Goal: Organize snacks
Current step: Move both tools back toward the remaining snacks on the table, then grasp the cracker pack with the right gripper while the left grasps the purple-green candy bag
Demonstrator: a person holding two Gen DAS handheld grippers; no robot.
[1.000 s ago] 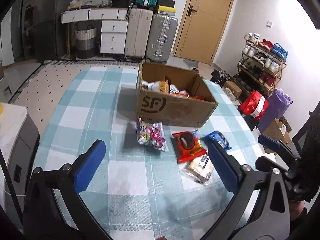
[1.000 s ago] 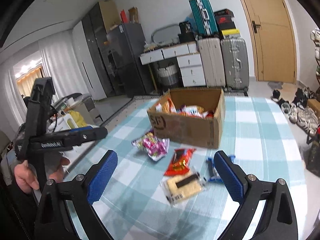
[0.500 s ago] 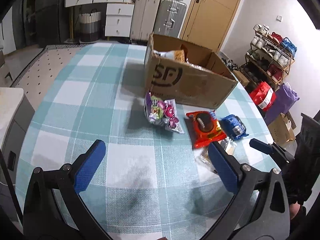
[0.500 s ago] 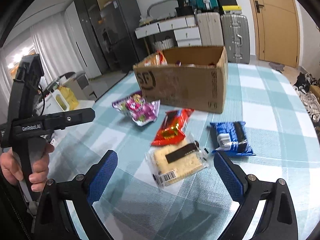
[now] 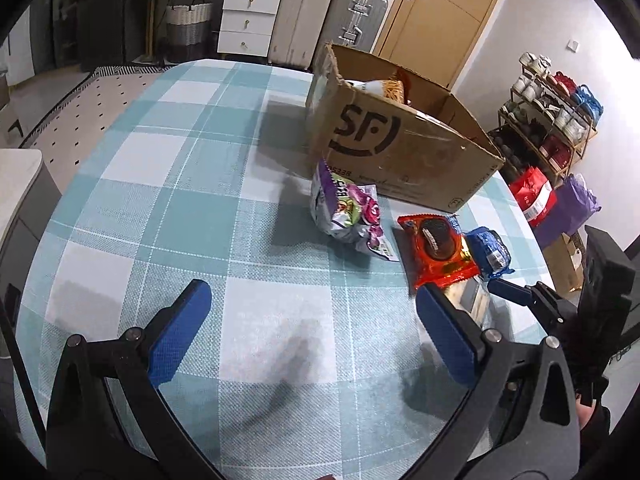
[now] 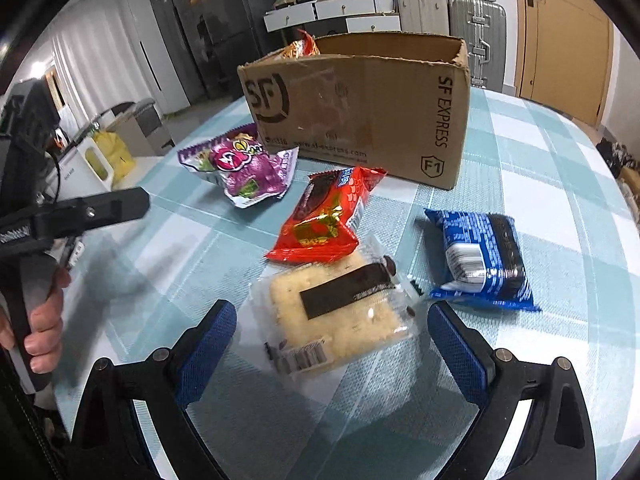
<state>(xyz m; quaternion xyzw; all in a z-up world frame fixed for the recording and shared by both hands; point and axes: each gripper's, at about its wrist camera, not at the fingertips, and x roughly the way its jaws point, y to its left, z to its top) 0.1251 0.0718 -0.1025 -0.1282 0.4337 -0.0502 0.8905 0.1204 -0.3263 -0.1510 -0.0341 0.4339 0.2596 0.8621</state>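
Observation:
An open cardboard box point(image 6: 360, 108) marked SF, with snacks inside, stands on the checked tablecloth point(image 5: 192, 208). In front of it lie a purple candy bag point(image 6: 244, 168), a red cookie pack point(image 6: 324, 216), a blue cookie pack point(image 6: 480, 260) and a clear-wrapped cracker pack point(image 6: 336, 312). My right gripper point(image 6: 332, 344) is open, low over the table, its blue pads either side of the cracker pack's near end. My left gripper point(image 5: 312, 332) is open over bare cloth, left of the snacks. The same box point(image 5: 396, 144), purple bag point(image 5: 348, 212) and red pack point(image 5: 436, 248) show in the left wrist view.
The table's right edge point(image 5: 520, 216) drops off toward a shoe rack point(image 5: 552, 112) and bags on the floor. Suitcases point(image 5: 332, 16) and drawers stand behind the table. A hand point(image 6: 40, 328) holds the left gripper's handle at the left of the right wrist view.
Both grippers have dropped and moved forward toward the snacks. The right one has closed in on the cracker pack, which now lies between its open pads.

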